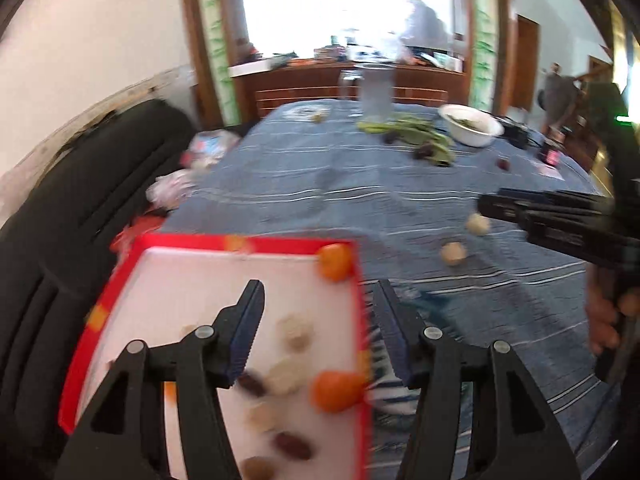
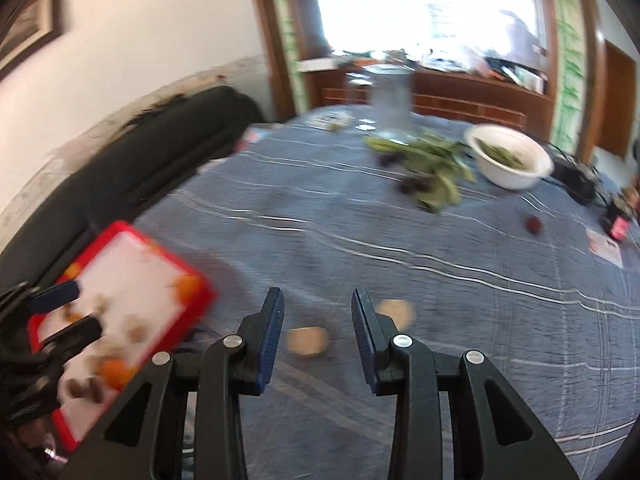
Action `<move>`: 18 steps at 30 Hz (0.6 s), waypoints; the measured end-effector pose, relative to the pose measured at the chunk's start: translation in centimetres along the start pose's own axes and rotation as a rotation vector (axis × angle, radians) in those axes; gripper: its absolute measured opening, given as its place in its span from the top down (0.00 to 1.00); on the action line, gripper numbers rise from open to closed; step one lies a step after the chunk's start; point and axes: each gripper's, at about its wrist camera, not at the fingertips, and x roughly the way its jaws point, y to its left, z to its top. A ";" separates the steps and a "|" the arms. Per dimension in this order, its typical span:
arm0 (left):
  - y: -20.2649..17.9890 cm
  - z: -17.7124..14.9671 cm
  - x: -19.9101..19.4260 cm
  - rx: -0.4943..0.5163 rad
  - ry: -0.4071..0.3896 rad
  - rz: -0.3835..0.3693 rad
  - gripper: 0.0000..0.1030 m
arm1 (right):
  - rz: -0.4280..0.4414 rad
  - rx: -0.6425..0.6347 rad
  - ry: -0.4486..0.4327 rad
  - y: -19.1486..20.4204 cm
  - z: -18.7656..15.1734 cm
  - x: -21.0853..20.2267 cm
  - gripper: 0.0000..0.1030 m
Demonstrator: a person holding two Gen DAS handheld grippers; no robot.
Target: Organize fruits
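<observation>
A red-rimmed white tray sits at the near left of the blue-striped table and holds two orange fruits, several pale round fruits and dark brown ones. My left gripper is open and empty above the tray's right rim. Two pale fruits lie loose on the cloth to the right of the tray. My right gripper is open and empty just above them; one pale fruit lies between its fingers, another beside the right finger. The tray also shows in the right wrist view.
A white bowl with green pods stands at the far right. A heap of green leaves and dark fruits lies beside it. A clear jug stands at the far edge. A lone red fruit lies at the right. A black sofa runs along the left.
</observation>
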 end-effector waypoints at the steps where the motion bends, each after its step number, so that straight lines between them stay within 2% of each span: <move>1: -1.1 0.4 0.5 0.019 0.007 -0.014 0.44 | 0.011 0.038 0.000 -0.8 -0.1 0.4 0.66; 3: -2.5 0.7 1.2 0.041 0.018 -0.034 0.44 | 0.023 0.084 -0.006 -2.2 -0.9 1.2 0.66; 5: -3.8 1.0 2.1 0.055 0.032 -0.054 0.44 | -0.007 0.069 0.009 -2.6 -1.0 2.1 0.66; 11: -7.1 1.4 4.4 0.075 0.070 -0.116 0.44 | -0.019 0.063 0.028 -3.2 -1.7 2.6 0.66; 18: -8.4 1.4 6.5 0.066 0.135 -0.167 0.44 | -0.029 0.064 0.059 -3.2 -1.6 3.5 0.65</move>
